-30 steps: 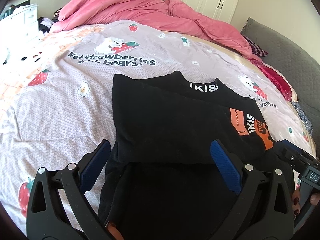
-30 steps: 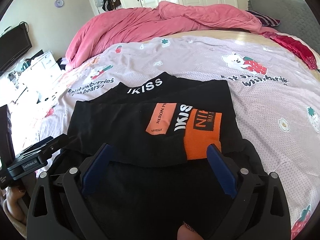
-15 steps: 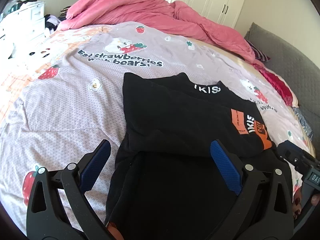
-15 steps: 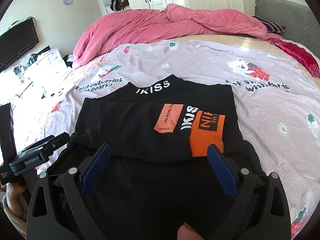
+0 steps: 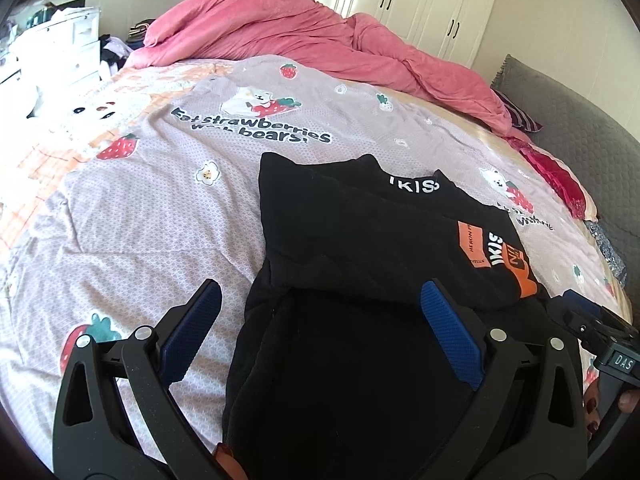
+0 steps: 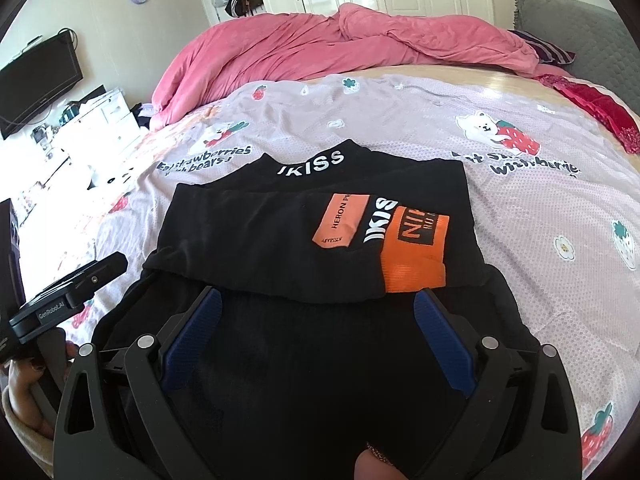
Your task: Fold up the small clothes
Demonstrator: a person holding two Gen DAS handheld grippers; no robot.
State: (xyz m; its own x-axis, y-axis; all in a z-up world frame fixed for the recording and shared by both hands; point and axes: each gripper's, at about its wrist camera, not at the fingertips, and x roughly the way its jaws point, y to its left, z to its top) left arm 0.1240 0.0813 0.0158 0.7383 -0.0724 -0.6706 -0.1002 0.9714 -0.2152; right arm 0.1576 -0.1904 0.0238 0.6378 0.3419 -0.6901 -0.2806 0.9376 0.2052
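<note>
Bedroom, bed with lilac strawberry-bear sheet [image 5: 152, 216], pink duvet [image 6: 320, 48] bunched at the far end, white wardrobes [image 5: 420, 4] behind. Black top [image 6: 304, 232] with orange patches lies flat mid-bed, sleeves folded in, collar on the far side, hem nearest me. My left gripper [image 5: 316, 320] hovers over the near left part of the hem, blue pads spread wide, nothing held. My right gripper [image 6: 318, 326] likewise spread, empty, over the near right part.
</note>
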